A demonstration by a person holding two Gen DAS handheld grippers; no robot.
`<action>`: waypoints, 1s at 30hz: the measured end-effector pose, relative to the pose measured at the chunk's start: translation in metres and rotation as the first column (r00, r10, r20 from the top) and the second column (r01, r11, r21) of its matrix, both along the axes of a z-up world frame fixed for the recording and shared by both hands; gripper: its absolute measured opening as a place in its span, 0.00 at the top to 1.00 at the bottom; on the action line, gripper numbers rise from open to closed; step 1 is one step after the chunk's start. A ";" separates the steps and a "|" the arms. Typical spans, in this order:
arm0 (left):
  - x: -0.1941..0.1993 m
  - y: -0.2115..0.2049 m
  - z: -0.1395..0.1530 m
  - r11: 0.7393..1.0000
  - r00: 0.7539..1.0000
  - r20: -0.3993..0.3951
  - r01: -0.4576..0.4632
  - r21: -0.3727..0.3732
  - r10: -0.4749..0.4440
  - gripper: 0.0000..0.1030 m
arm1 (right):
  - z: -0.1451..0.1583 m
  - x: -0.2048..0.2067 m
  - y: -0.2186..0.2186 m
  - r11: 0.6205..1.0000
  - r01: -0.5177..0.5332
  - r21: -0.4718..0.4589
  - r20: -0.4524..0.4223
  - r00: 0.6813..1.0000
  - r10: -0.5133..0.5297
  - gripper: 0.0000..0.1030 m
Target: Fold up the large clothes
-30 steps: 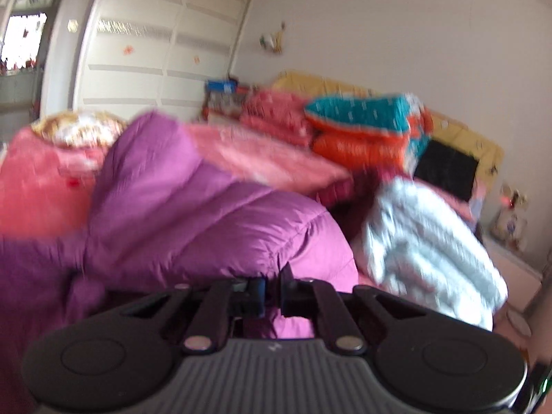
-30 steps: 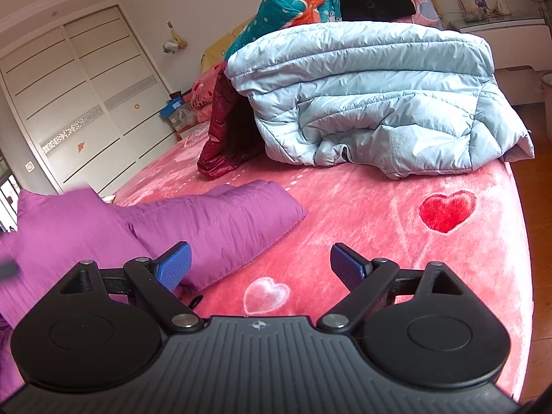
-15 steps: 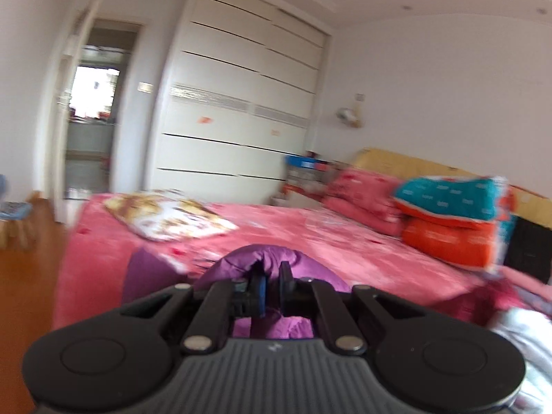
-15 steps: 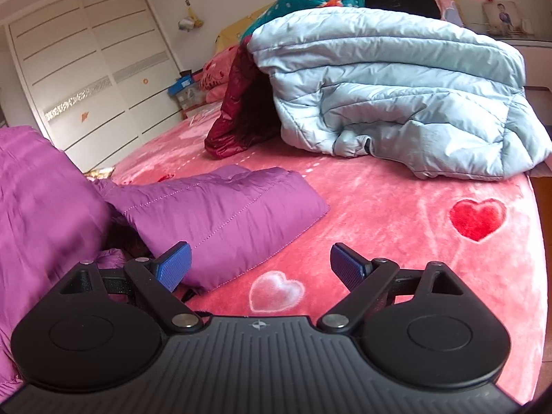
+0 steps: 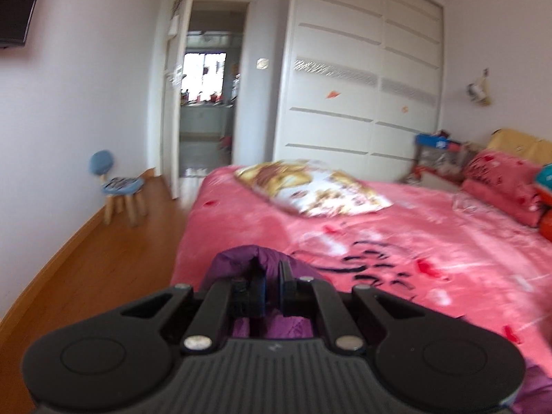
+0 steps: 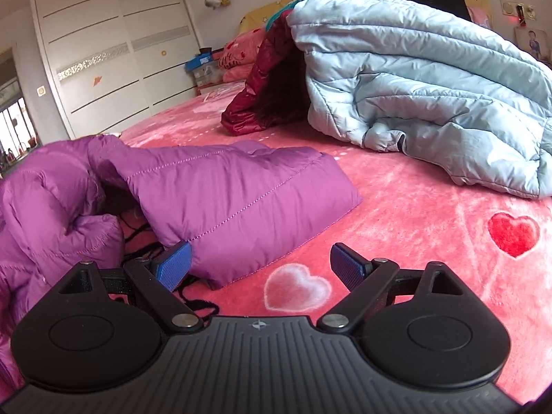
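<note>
Here, my left gripper (image 5: 270, 284) pinches the purple jacket (image 6: 220, 207) | right gripper (image 6: 260, 265) fingers spread, empty | I'd draw it flat across the bed (image 6: 414, 227).

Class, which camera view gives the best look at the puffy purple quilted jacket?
The right wrist view: the puffy purple quilted jacket lies spread across the pink bed. The left wrist view shows only a bunched fold pinched in the left gripper.
</note>
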State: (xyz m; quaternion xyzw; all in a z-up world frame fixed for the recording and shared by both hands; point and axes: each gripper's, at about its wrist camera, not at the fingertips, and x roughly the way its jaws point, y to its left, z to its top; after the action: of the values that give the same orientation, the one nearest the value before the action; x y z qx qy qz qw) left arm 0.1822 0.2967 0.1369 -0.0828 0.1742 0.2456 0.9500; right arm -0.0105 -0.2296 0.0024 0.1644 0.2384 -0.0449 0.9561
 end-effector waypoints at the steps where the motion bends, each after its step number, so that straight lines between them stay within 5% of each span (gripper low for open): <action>1: 0.001 0.001 -0.008 1.000 1.000 -0.017 -0.009 0.010 0.009 0.96 | -0.002 0.001 0.000 1.000 -0.001 -0.003 -0.004 1.000 0.001 0.00; 4: 0.007 -0.001 -0.027 0.998 0.997 -0.078 -0.022 0.051 0.025 0.96 | -0.005 0.007 0.001 1.000 -0.007 -0.010 -0.014 1.000 0.007 0.00; 8: 0.005 0.003 -0.044 1.000 0.992 -0.124 0.009 0.014 -0.007 0.94 | -0.010 0.012 0.006 0.999 -0.032 -0.038 -0.041 0.999 0.031 0.00; 13: -0.013 -0.002 -0.036 0.992 0.982 -0.149 0.112 -0.056 -0.119 0.58 | -0.010 0.013 0.009 0.998 -0.046 -0.051 -0.046 0.998 0.044 0.00; 16: -0.028 -0.014 -0.030 0.985 0.971 -0.166 0.166 -0.042 -0.170 0.54 | -0.010 0.013 0.007 0.998 -0.051 -0.034 -0.050 0.998 0.050 0.00; 30: -0.183 -0.084 0.008 0.905 0.886 -0.219 0.424 0.023 -0.410 0.41 | -0.013 0.002 0.019 0.985 -0.124 0.122 -0.063 0.989 0.133 0.00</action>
State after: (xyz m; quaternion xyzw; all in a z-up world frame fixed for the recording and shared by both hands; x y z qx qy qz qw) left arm -0.0004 0.2125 0.1445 0.0160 0.2778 0.0491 0.9592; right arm -0.0080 -0.2109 -0.0109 0.2031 0.2844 0.0253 0.9366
